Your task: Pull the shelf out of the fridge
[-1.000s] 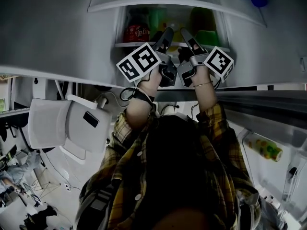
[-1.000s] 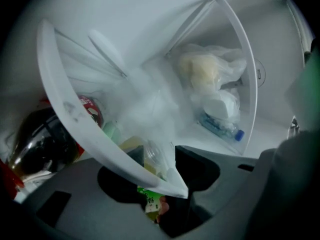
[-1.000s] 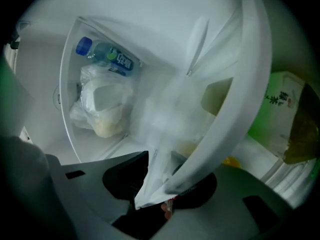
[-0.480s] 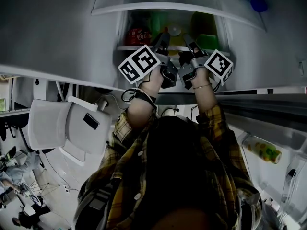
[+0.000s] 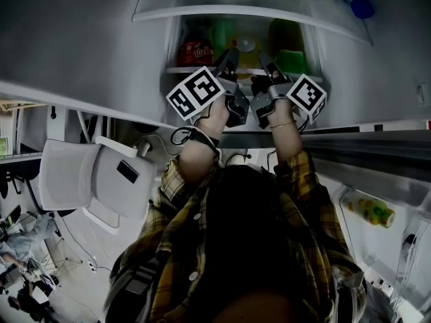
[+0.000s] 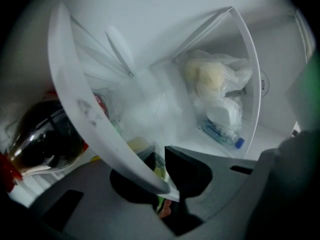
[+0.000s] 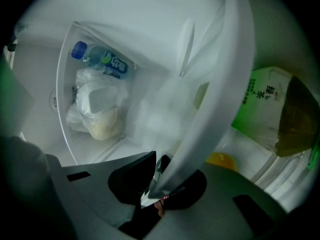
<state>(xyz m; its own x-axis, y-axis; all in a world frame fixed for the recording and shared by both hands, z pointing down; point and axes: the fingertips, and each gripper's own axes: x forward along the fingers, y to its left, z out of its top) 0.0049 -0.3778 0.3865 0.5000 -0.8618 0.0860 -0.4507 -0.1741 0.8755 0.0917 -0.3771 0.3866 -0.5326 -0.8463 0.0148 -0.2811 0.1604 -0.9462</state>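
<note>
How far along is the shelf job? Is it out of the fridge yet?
Not yet. Done: the fridge is open and both grippers are at the shelf. In hand: the left gripper and the right gripper each have its white front edge between their jaws, which are closing on it. Left: the whole pull, because the shelf sits inside, not slid out.

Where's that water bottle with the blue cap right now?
In the right gripper view the water bottle lies at upper left inside the fridge, next to the white plastic bag, left of the shelf.
</note>
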